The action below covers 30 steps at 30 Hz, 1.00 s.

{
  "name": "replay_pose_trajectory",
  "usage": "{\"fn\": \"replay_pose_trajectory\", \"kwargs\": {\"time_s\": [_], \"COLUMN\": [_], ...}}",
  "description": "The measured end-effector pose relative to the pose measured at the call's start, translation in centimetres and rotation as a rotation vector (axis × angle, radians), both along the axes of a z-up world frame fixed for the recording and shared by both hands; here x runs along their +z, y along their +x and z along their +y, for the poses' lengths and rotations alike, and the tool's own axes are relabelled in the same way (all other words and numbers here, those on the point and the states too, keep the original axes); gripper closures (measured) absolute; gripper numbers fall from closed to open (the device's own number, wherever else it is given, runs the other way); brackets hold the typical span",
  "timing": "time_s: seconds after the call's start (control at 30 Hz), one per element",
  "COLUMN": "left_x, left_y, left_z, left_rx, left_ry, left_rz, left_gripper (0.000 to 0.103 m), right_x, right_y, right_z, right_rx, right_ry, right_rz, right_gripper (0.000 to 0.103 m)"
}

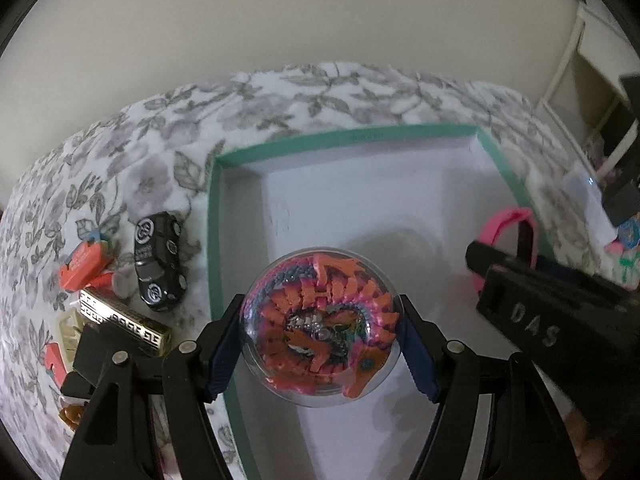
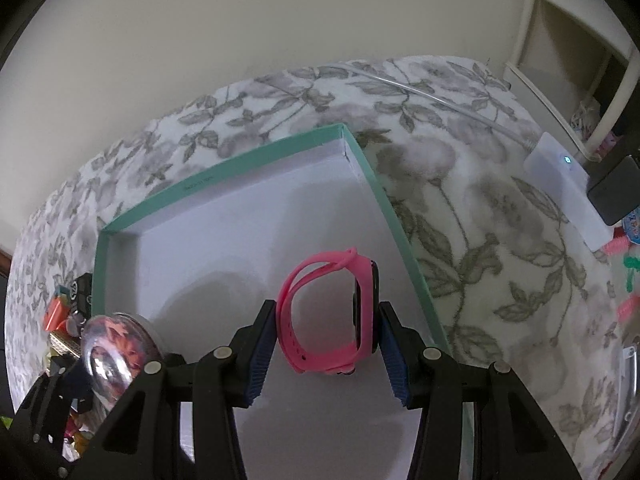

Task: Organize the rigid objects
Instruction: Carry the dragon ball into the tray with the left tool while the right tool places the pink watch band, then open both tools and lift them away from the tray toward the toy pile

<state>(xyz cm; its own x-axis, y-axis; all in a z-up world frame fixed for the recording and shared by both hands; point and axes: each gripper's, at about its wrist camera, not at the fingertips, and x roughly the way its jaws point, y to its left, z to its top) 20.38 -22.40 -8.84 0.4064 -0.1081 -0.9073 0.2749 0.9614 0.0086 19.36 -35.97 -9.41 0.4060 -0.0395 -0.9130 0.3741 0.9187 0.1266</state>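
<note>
Placement step in hand. My left claw [image 1: 322, 344] is clamped on the clear dragon ball [image 1: 322, 324]; my right claw [image 2: 328, 334] is clamped on the pink watch [image 2: 332, 312]. Both hang over the white floor of the green-rimmed box [image 2: 224, 180] on the bed. Next, I judge: lower, then release each item inside, apart.

Clear plastic dome [image 1: 322, 322] enclosing a coiled orange-and-pink segmented dragon figure; clamped between the left gripper's [image 1: 321, 344] blue pads, positioned over the near-left part of the box interior. Pink wristband watch [image 2: 332, 316] with a black face, strap fastened in a loop, standing on edge between the right gripper's [image 2: 328, 348] pads. Teal-rimmed shallow box [image 2: 224, 178], white inside, lies open on the floral cover
</note>
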Motion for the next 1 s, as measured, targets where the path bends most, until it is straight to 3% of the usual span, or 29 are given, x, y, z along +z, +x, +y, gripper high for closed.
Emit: {"fn": "replay_pose_trajectory", "kwargs": {"time_s": [0.43,0.67,0.8,0.87,1.0], "left_x": [-0.9,-0.6,0.4,1.0,2.6], "left_y": [0.2,0.4,0.3,0.4,0.4], "left_z": [0.2,0.3,0.4,0.6,0.9], "left_rx": [0.016,0.016,0.021,0.025,0.035], "left_ry": [-0.023,-0.03,-0.057,-0.082,-0.119], "left_rz": [0.058,0.064,0.052,0.048,0.024], "left_gripper": [0.03,0.03,0.029,0.019,0.019], "right_x": [-0.4,-0.1,1.3,2.4,4.8], "right_y": [-0.4,-0.5,-0.7,-0.9,-1.4], "right_z": [-0.8,-0.6,-0.6,-0.6,-0.7], "right_rx": [-0.009,0.001,0.003,0.0,-0.01], "right_ry": [0.032,0.021,0.009,-0.004,-0.016], "right_rz": [0.028,0.027,-0.009,-0.035,-0.099], "right_gripper": [0.049,0.041,0.041,0.041,0.041]}}
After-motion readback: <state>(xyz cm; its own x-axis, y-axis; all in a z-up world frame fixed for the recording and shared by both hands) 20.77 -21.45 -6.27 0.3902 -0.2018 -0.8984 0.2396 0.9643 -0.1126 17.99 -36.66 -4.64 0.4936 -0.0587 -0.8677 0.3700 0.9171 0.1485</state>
